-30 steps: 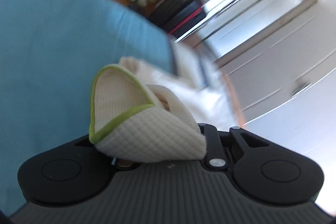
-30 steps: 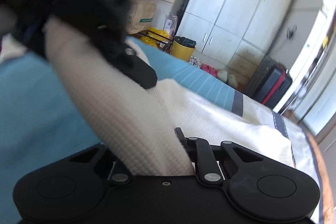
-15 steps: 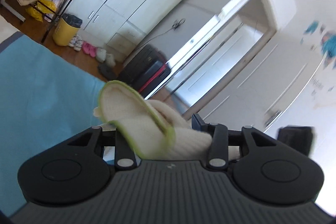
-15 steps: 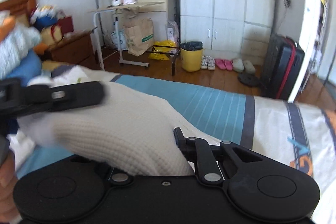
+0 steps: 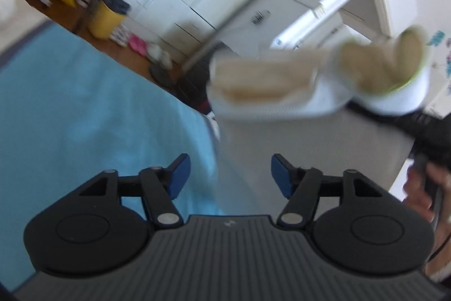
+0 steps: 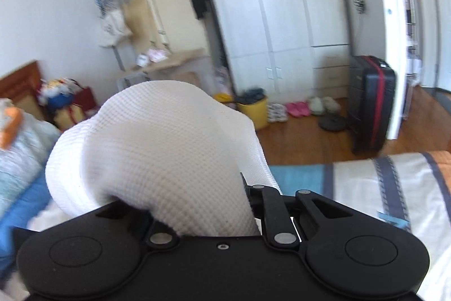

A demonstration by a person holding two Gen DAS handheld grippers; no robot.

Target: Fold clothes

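Left gripper (image 5: 229, 174) jaws opening, empty; right gripper (image 6: 197, 205) clamped.

Garment (image 5: 270, 86): smeared by motion in the left wrist view; the weave and the green-trimmed opening are soft, its far end lost in blur.
Right claw (image 6: 208, 210): fingertips buried under the white cloth.
Hand (image 5: 422, 188): cut off by the right edge.
Shoes (image 6: 298, 106): too small to tell apart.
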